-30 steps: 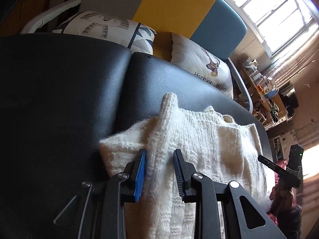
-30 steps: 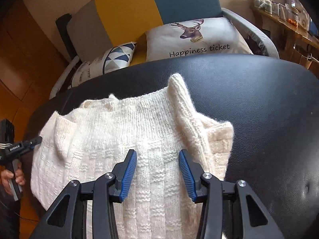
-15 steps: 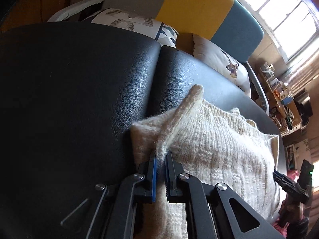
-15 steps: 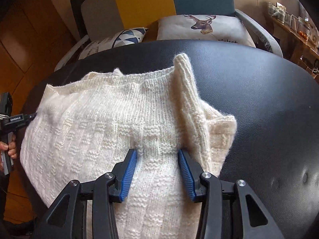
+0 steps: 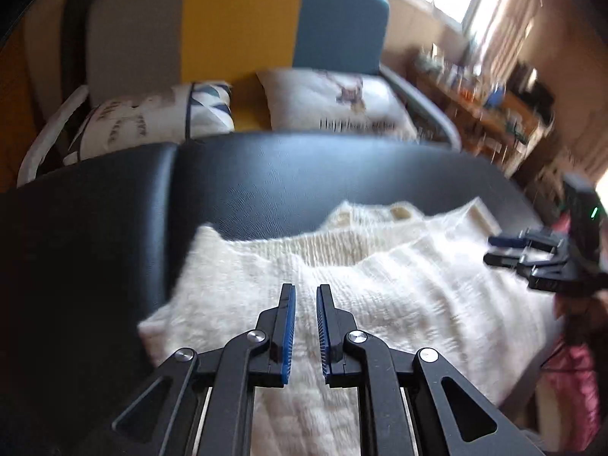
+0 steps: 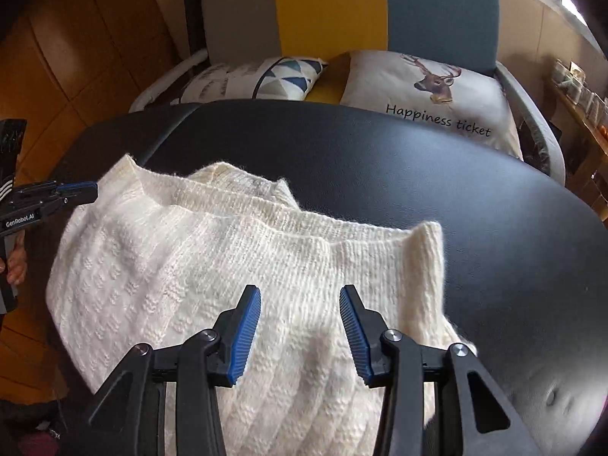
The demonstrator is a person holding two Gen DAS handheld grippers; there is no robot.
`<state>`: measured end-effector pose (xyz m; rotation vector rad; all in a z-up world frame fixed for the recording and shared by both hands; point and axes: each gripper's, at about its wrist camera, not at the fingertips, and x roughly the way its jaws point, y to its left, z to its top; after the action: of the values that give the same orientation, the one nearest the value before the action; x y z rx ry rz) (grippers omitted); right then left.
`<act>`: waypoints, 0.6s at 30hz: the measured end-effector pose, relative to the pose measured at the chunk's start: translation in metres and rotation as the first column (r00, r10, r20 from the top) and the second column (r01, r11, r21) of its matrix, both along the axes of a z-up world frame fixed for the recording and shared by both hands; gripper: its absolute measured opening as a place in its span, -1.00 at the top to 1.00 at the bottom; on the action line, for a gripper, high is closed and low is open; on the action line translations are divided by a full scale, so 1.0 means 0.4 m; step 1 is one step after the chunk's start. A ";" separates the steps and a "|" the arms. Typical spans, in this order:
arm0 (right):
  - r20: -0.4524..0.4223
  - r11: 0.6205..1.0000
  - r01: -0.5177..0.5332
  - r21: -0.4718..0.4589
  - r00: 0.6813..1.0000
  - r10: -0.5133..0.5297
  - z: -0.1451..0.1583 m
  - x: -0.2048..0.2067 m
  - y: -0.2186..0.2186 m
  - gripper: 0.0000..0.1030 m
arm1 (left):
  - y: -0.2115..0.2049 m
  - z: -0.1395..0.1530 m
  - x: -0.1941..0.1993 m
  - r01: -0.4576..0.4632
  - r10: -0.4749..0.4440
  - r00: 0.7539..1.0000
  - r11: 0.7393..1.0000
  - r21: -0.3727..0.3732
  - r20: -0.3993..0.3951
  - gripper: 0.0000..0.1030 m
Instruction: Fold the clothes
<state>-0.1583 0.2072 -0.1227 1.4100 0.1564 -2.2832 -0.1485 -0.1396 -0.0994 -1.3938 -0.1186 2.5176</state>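
Note:
A cream knitted sweater (image 5: 380, 285) lies folded on a black padded surface (image 5: 304, 174); it also shows in the right wrist view (image 6: 228, 250). My left gripper (image 5: 305, 296) hovers over the sweater's left part, jaws a narrow gap apart with nothing between them. My right gripper (image 6: 300, 300) is open over the sweater's right part, near an upright ribbed edge (image 6: 429, 258). Each gripper shows in the other's view: the right one at the far right (image 5: 505, 250), the left one at the far left (image 6: 76, 192).
A grey, yellow and blue sofa (image 6: 342, 11) stands behind the black surface with a deer cushion (image 6: 429, 87) and a triangle-pattern cushion (image 6: 266, 79). A cluttered shelf (image 5: 486, 102) and bright window are at the right. Wooden panels (image 6: 76, 38) are at the left.
My left gripper let go of the sweater's raised edge, opened slightly and swung right over the sweater. The sweater now lies flatter. My right gripper stayed open and drew back a little.

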 end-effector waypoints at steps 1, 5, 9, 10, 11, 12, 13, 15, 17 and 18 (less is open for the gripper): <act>-0.006 1.000 -0.011 0.020 1.000 0.011 -0.008 -0.008 -0.015 0.13 | 0.002 -0.008 -0.004 0.001 -0.001 1.000 1.000 0.001 0.002 0.77; -0.026 0.993 -0.055 0.100 0.998 0.058 -0.040 -0.041 -0.075 0.05 | 0.010 -0.042 -0.018 0.003 -0.003 1.000 1.000 0.006 0.011 0.74; -0.065 0.985 -0.088 0.148 0.993 0.098 -0.055 -0.042 -0.112 0.47 | 0.017 -0.075 -0.032 0.006 -0.006 1.000 1.000 0.010 0.019 0.93; -0.080 0.984 -0.093 0.151 0.991 0.106 -0.054 -0.033 -0.115 0.63 | 0.019 -0.084 -0.035 0.006 -0.006 1.000 1.000 0.011 0.021 0.95; -0.096 0.983 -0.098 0.154 0.989 0.114 -0.053 -0.024 -0.117 0.77 | 0.021 -0.092 -0.039 0.007 -0.007 1.000 1.000 0.012 0.023 0.97; -0.111 0.981 -0.098 0.168 0.987 0.117 -0.052 -0.016 -0.124 0.84 | 0.022 -0.097 -0.039 0.005 -0.005 1.000 1.000 0.016 0.019 0.97; -0.117 0.981 -0.095 0.169 0.986 0.116 -0.044 -0.014 -0.128 0.87 | 0.019 -0.087 -0.025 -0.010 0.010 1.000 0.999 0.034 -0.018 0.97; -0.133 0.984 -0.080 0.158 0.986 0.102 -0.019 -0.020 -0.129 0.91 | 0.010 -0.055 -0.013 -0.042 0.050 0.994 0.996 0.074 -0.102 0.98; -0.188 0.990 -0.039 0.133 0.980 0.064 0.030 -0.034 -0.114 0.91 | 0.002 -0.024 -0.004 -0.071 0.090 0.979 0.991 0.113 -0.181 0.98; -0.216 0.993 -0.018 0.120 0.975 0.044 0.055 -0.040 -0.106 0.91 | 0.007 -0.015 -0.016 -0.078 0.100 0.974 0.991 0.110 -0.205 0.98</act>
<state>-0.1745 0.1648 -0.1007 1.1983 0.3843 -2.4331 -0.1551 -0.1369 -0.1055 -1.0991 -0.2702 2.6731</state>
